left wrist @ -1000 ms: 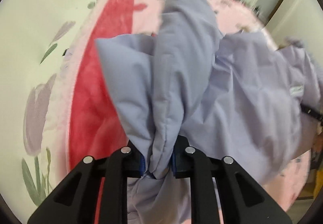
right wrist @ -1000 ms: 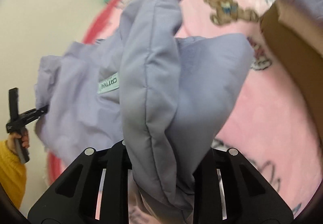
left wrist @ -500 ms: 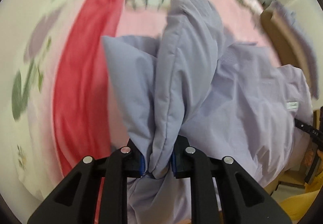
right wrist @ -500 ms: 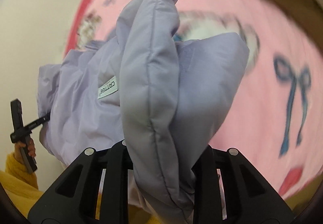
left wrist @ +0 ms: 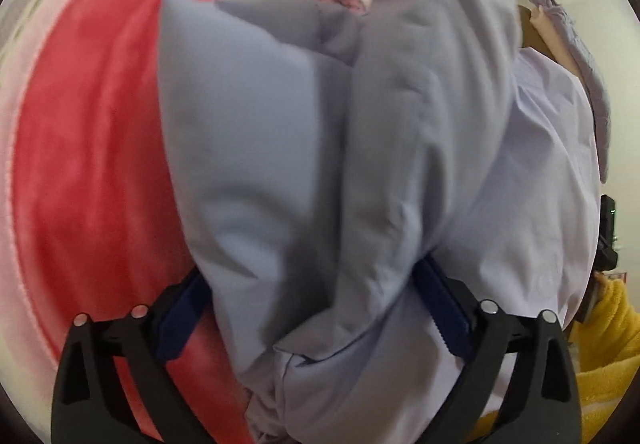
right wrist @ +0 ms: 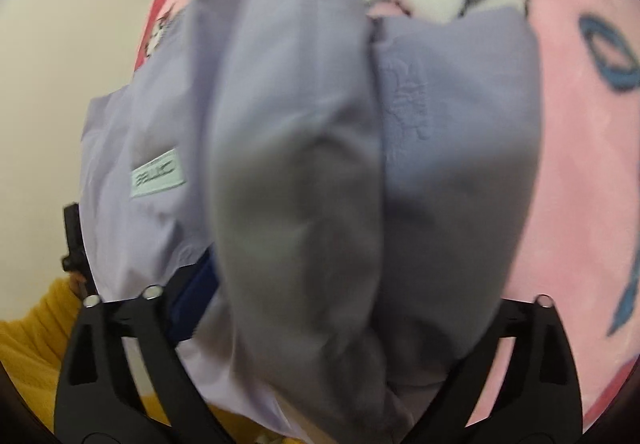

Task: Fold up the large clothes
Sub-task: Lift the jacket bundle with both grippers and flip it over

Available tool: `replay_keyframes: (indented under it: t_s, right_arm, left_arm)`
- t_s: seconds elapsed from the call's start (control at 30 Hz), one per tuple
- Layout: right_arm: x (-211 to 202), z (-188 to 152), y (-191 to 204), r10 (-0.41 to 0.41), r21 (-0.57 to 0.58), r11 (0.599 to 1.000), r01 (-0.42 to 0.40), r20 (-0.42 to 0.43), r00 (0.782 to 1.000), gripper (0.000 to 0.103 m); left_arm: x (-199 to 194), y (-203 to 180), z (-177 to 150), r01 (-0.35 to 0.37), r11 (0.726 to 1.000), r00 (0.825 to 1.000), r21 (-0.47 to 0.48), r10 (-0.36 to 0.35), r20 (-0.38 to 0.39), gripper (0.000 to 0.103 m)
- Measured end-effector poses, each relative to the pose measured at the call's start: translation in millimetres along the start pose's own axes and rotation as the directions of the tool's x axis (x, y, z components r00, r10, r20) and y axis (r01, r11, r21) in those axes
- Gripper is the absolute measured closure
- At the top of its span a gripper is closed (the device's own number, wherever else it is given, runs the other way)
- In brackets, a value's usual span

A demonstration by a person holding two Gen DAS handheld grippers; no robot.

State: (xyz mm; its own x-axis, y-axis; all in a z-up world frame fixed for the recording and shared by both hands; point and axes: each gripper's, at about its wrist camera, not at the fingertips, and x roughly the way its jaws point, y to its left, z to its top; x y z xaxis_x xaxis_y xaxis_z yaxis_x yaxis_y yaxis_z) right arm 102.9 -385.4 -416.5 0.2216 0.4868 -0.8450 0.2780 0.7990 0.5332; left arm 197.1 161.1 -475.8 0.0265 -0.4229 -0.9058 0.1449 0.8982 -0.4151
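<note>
In the left wrist view, the lavender padded garment [left wrist: 328, 171] is seen bunched over the pink and red blanket [left wrist: 92, 147]. The left gripper [left wrist: 316, 308] is being opened, its jaws spread wide, with the fabric loose between them. In the right wrist view, the right gripper [right wrist: 336, 296] is likewise being opened around a padded fold lying on the blanket; a yellow sleeve [right wrist: 32, 328] is visible beside the garment.

Both grippers [left wrist: 316, 308] [right wrist: 320, 308] built w/ black skeletal arms, silver screws, blue pads [left wrist: 444, 304]; yellow fuzzy sleeve [left wrist: 600, 356] worn by the person.
</note>
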Motion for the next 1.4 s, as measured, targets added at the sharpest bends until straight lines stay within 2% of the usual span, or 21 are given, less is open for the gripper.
replay_keyframes:
  t_s: [0.13,0.17,0.2,0.23,0.27,0.3,0.33,0.4,0.47,0.53,0.6,0.63,0.73,0.83,0.93,0.97,1.1,1.2,1.27,1.3,1.4]
  right_arm:
    - [10.9,3.1,-5.3,0.004,0.017,1.0,-0.004,-0.006,1.0,0.009]
    - [12.1,3.9,-3.3,-0.013,0.009,1.0,0.013,-0.005,1.0,0.02]
    - [4.5,-5.4,-5.2,-0.016,0.009,1.0,0.016,-0.008,1.0,0.034]
    - [2.1,-6.8,-2.1,-0.025,0.016,1.0,0.025,-0.007,1.0,0.04]
    - [-2.3,-9.3,4.0,-0.042,0.021,0.999,0.042,-0.006,0.999,0.052]
    - [-6.2,-12.3,11.0,-0.06,0.016,0.998,0.06,-0.005,0.998,0.06]
    - [-10.3,-14.1,16.9,-0.079,0.011,0.997,0.079,-0.001,0.997,0.064]
    - [-22.1,-18.5,31.6,-0.13,0.007,0.991,0.13,0.007,0.991,0.074]
    - [-37.6,-23.6,49.9,-0.174,0.005,0.985,0.174,0.027,0.984,0.077]
    - [-59.7,-30.0,63.3,-0.163,0.01,0.987,0.163,0.063,0.985,0.079]
    - [-93.6,-39.4,81.5,-0.119,0.014,0.993,0.118,0.101,0.988,0.081]
    - [-107.5,-49.9,83.1,-0.106,0.014,0.994,0.106,0.112,0.988,0.081]
    - [-146.5,-70.0,121.6,-0.125,0.001,0.992,0.126,0.168,0.978,0.082]
    - [-192.3,-93.4,143.2,-0.109,0.03,0.994,0.105,0.243,0.964,0.082]
    - [-237.7,-122.3,155.9,-0.111,0.054,0.994,0.098,0.339,0.934,0.082]
    - [-256.4,-132.6,161.4,-0.129,0.063,0.992,0.113,0.38,0.916,0.082]
    - [-307.9,-138.7,153.9,-0.145,0.079,0.989,0.121,0.48,0.865,0.082]
    - [-344.4,-134.9,138.6,-0.177,0.069,0.984,0.167,0.549,0.817,0.082]
    - [-372.3,-126.2,116.0,-0.193,0.074,0.98,0.186,0.59,0.784,0.083]
    - [-377.5,-121.5,103.0,-0.196,0.084,0.98,0.182,0.603,0.773,0.083]
    - [-410.7,-98.9,54.8,-0.191,0.116,0.982,0.152,0.644,0.741,0.083]
  left_arm:
    - [10.2,0.3,8.3,0.016,1.0,1.0,-0.004,-0.016,-0.022,0.004]
    - [12.2,-1.1,10.2,0.01,1.0,1.0,-0.005,-0.01,-0.027,0.005]
    - [13.2,-2.3,11.0,-0.001,1.0,1.0,-0.001,0.001,-0.031,0.013]
    - [12.1,-10.1,11.5,-0.018,1.0,0.999,0.016,0.019,-0.03,0.021]
    - [9.5,-20.5,11.6,-0.05,0.998,0.998,0.041,0.051,-0.024,0.032]
    - [7.9,-30.4,11.7,-0.095,0.994,0.995,0.057,0.097,-0.025,0.048]
    - [6.3,-38.4,11.5,-0.118,0.991,0.992,0.06,0.12,-0.027,0.055]
    - [1.2,-58.3,12.0,-0.22,0.974,0.975,0.062,0.222,-0.025,0.074]
    - [-10.7,-71.8,13.2,-0.275,0.96,0.961,0.047,0.275,0.003,0.081]
    - [-41.5,-73.3,12.4,-0.237,0.967,0.968,-0.09,0.243,0.064,0.084]
    - [-68.5,-75.2,8.1,-0.177,0.969,0.971,-0.172,0.2,0.128,0.085]
    - [-86.8,-83.4,3.9,-0.152,0.97,0.968,-0.189,0.185,0.172,0.085]
    - [-124.9,-109.1,-6.4,-0.166,0.974,0.947,-0.151,0.201,0.25,0.085]
    - [-163.6,-123.0,-13.5,-0.091,0.981,0.933,-0.169,0.143,0.331,0.086]
    - [-197.0,-151.2,-9.8,-0.077,0.994,0.92,-0.074,0.099,0.378,0.086]
    - [-208.0,-162.9,-7.6,-0.077,0.997,0.915,-0.029,0.083,0.395,0.086]
    - [-231.1,-218.2,15.6,-0.07,0.991,0.887,0.114,0.009,0.462,0.086]
    - [-223.8,-274.6,48.2,-0.053,0.976,0.868,0.212,-0.06,0.493,0.086]
    - [-210.1,-311.4,68.7,-0.046,0.963,0.868,0.265,-0.093,0.489,0.086]
    - [-203.5,-340.3,81.2,-0.031,0.954,0.859,0.298,-0.127,0.496,0.086]
    - [-183.2,-404.8,110.1,-0.031,0.943,0.848,0.332,-0.151,0.509,0.086]
